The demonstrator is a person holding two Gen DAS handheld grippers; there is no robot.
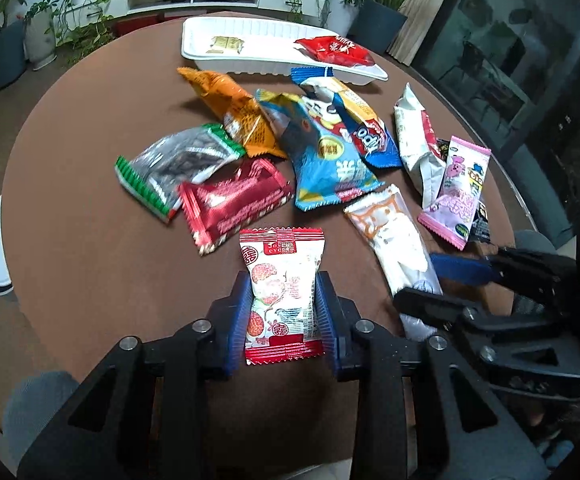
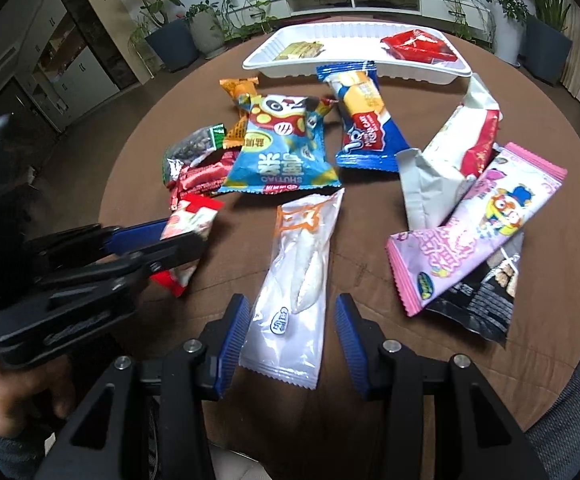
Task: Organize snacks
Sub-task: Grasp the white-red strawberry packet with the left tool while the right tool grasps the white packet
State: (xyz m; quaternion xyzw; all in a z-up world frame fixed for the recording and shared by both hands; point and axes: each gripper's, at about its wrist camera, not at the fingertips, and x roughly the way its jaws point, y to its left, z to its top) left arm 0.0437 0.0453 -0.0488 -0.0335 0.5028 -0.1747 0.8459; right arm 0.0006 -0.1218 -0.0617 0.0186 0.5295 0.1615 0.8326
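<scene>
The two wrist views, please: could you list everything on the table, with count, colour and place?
Table: one, round, brown.
Tray: one, white, far edge; holds a gold packet and a red packet.
Floral packet: one, white and red, near side, between the left gripper's pads.
Long clear-white packet: one, between the right gripper's fingers, no pad pressing on it.
Panda packet: one, blue, centre.
Blue cake packet: one, before the tray.
Orange packet: one, left of centre.
Green-edged seed packet: one, left.
Dark red packet: one, left.
White-red packet: one, right.
Pink packet: one, right, over a black packet.
Left gripper: blue pads, shut.
Right gripper: blue pads, open.
</scene>
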